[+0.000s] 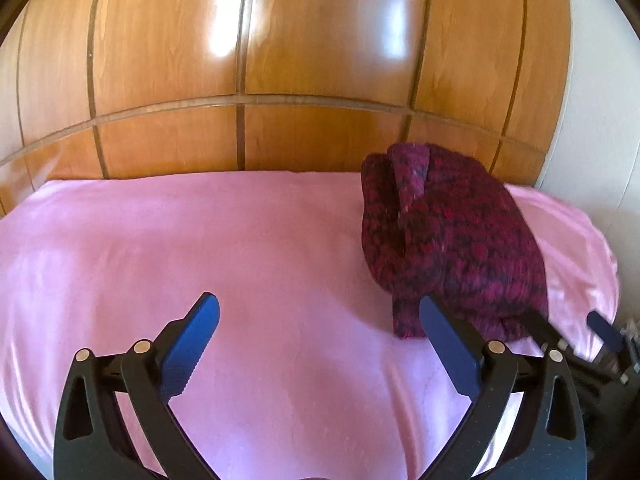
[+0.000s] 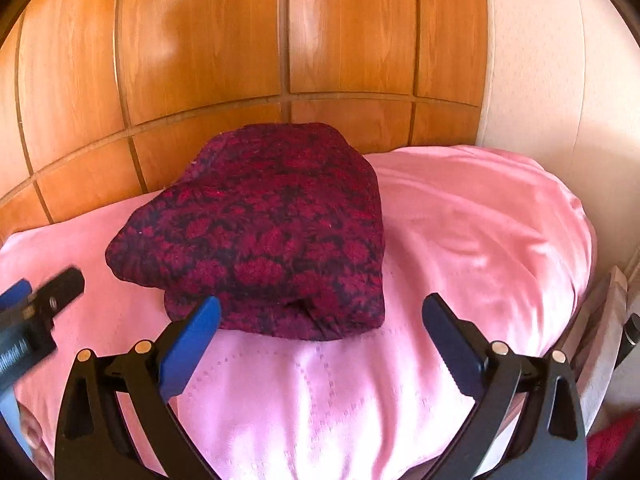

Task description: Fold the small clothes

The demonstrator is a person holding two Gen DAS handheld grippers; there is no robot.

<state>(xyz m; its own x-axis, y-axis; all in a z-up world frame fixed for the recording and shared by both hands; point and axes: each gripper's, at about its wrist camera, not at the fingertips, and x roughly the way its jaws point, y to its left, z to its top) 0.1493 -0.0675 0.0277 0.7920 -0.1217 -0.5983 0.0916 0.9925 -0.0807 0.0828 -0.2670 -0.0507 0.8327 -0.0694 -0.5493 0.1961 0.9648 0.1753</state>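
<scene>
A dark red and black patterned garment (image 2: 272, 232) lies folded in a thick bundle on the pink bed cover (image 2: 460, 240), near the wooden wardrobe. In the left wrist view the garment (image 1: 452, 240) sits to the right, with a folded strip on top. My left gripper (image 1: 320, 320) is open and empty over bare pink cover, left of the garment. My right gripper (image 2: 320, 316) is open and empty, just in front of the garment's near edge. The left gripper also shows at the left edge of the right wrist view (image 2: 36, 300).
A glossy wooden wardrobe (image 1: 280, 60) stands right behind the bed. A pale wall (image 2: 540, 60) is at the right. The bed's right edge drops off beside a red item (image 2: 612, 436) low down.
</scene>
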